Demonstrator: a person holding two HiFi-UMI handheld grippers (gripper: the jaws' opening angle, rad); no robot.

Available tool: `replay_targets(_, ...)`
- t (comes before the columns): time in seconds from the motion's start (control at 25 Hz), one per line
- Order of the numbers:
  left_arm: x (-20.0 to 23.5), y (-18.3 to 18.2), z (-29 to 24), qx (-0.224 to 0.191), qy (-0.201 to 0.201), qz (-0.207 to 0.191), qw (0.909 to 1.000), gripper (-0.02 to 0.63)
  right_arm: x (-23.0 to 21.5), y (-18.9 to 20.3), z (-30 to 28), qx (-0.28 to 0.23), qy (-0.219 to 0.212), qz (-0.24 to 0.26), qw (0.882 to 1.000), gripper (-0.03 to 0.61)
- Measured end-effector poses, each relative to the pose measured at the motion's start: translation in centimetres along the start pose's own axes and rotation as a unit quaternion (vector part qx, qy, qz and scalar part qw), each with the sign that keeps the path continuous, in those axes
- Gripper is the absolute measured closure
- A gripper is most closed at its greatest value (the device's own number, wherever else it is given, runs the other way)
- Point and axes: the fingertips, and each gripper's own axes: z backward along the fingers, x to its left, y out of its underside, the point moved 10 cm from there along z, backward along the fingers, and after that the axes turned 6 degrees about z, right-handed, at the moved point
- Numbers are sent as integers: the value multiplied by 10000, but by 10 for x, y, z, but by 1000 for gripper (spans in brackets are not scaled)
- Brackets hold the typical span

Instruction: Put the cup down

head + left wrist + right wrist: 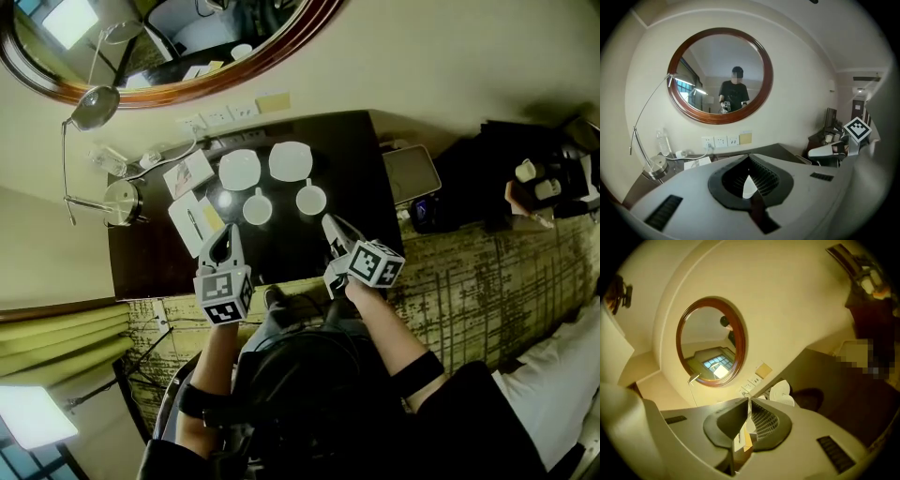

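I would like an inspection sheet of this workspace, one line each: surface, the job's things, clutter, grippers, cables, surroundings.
Surface: dark glossy table, set against the wall.
Job's things: left cup and right cup, both white, stand on the table near two white saucers; neither is held.
Clutter: paper cards, desk lamp and clear bottle at the table's left end.
Grippers: left gripper and right gripper are both shut and empty, above the table's near side.
Cables: white cable below the wall sockets.
Surroundings: round mirror, patterned carpet, dark cabinet.
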Motion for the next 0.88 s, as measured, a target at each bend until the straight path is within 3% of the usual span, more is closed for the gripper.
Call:
replay_targets(0.2,5,1,-3,78,64,-57,9999,614,-13,11,-1,-31,166,-598,9981,514)
replay_targets(0.48,6,1,-6,105,140,-44,9998,614,-18,18,-3,74,484,-587,9971,396)
replay_targets(0.56,7,1,-6,105,143,-45,9998,614,-18,17,-5,163,592,-352,9975,355)
replay_targets(0.72,8,2,-6,123,127,-42,9998,614,-16,16,-11,512,769,592,9940,253)
replay_targets(0.88,12,6,-6,101,25,-48,9999,614,-22,27,-22,908,857,1563,9798,183)
